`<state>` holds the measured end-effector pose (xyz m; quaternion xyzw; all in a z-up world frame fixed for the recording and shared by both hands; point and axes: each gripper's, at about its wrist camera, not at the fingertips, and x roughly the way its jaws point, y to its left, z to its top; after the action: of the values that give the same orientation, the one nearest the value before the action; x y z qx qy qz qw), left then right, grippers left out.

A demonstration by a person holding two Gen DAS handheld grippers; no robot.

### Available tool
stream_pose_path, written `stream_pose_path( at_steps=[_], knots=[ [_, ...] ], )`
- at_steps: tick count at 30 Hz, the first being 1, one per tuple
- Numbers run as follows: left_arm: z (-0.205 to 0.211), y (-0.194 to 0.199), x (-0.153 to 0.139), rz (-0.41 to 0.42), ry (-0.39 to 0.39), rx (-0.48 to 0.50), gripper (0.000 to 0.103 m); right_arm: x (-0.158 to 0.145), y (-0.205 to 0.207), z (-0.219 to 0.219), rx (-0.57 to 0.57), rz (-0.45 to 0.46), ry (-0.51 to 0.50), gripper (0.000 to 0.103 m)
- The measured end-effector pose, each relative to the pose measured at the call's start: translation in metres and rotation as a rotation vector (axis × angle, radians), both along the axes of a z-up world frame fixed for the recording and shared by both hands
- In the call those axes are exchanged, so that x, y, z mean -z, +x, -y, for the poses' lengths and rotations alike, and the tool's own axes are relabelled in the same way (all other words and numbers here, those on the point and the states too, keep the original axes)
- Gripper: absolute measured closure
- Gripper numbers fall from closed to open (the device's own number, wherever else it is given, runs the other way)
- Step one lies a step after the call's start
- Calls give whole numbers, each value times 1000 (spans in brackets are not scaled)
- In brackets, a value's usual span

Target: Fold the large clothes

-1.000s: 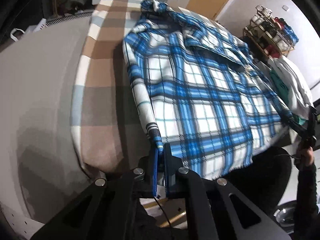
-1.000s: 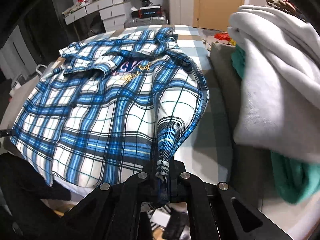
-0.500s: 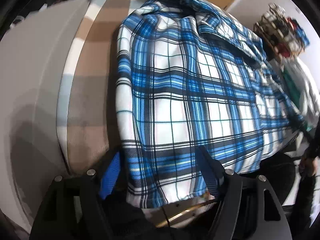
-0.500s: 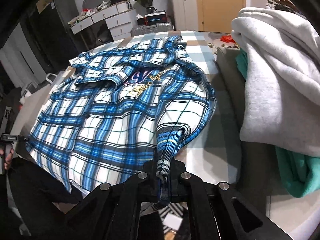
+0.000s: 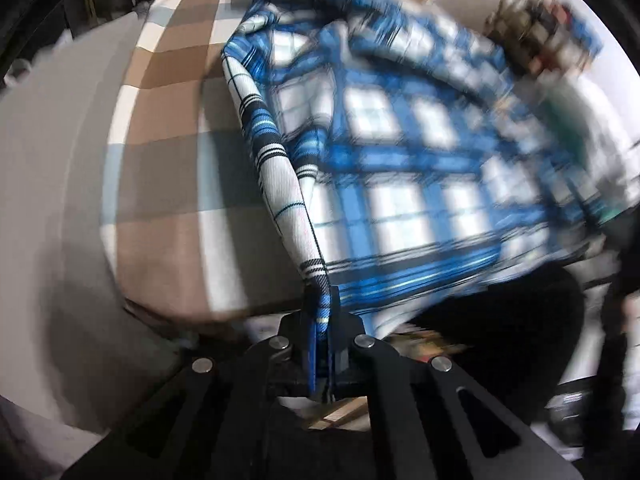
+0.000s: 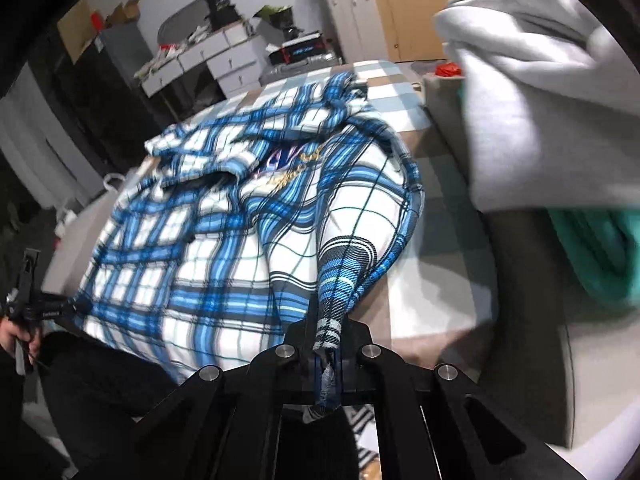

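A blue and white plaid shirt (image 5: 400,200) lies spread on the bed, blurred in the left wrist view. My left gripper (image 5: 322,312) is closing tight on the shirt's near left edge, its pads pressing a bunched strip of fabric that rises taut from the bed. In the right wrist view the same shirt (image 6: 224,248) shows its collar and embroidered chest. My right gripper (image 6: 328,340) is shut on a gathered cuff or corner at the shirt's right side. The left gripper (image 6: 36,308) also appears far left, held by a hand at the shirt's other corner.
The bed has a beige, white and pale blue checked cover (image 5: 168,160). A grey sweater pile (image 6: 532,120) over a teal garment (image 6: 592,248) sits right of the shirt. White drawers (image 6: 224,60) and a wooden door (image 6: 416,4) stand behind. Dark trousers (image 6: 100,368) are at the near edge.
The left gripper let go, spread wide over the hem, then shut again on a bunched edge, now pulled up taut. The right gripper kept its hold and tilted.
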<state>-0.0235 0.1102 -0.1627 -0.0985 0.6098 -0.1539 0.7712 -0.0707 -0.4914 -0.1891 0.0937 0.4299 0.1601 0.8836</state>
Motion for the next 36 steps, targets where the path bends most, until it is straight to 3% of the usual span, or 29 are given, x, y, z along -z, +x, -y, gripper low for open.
stream_pose_path(
  at_steps=[4, 10, 16, 18, 21, 28, 29, 30, 31, 32, 33, 35, 36],
  knots=[
    [-23, 22, -49, 70, -176, -39, 103, -30, -6, 4, -8, 76, 6, 99],
    [-36, 110, -102, 165, -245, -86, 103, -90, 50, -14, -33, 148, 66, 99],
    [-30, 216, -114, 114, -270, -157, 103, -127, 173, -27, 16, 4, 64, 98],
    [-38, 239, -110, 106, -260, -204, 103, -126, 220, -29, 26, -69, 40, 98],
    [-55, 277, -84, 25, -321, -291, 103, -105, 299, -32, 64, -237, -25, 96],
    [-61, 317, -20, -103, -292, -354, 101, -43, 380, -38, 80, -416, -95, 94],
    [-67, 313, -15, -107, -295, -364, 97, -36, 385, -36, 73, -427, -83, 92],
    [-71, 309, -12, -114, -296, -366, 77, -32, 389, -34, 72, -434, -61, 89],
    [-75, 302, -9, -117, -310, -357, 46, -29, 391, -28, 68, -440, -18, 81],
    [-80, 299, -11, -104, -323, -351, 34, -27, 392, -24, 62, -439, 17, 72],
    [-83, 293, -15, -82, -326, -343, 28, -28, 392, -20, 56, -429, 52, 66],
    [-89, 281, -24, -45, -298, -314, 28, -40, 382, -9, 51, -365, 84, 42],
    [-89, 278, -26, -33, -291, -294, 28, -50, 374, -4, 51, -311, 92, 38]
  ],
)
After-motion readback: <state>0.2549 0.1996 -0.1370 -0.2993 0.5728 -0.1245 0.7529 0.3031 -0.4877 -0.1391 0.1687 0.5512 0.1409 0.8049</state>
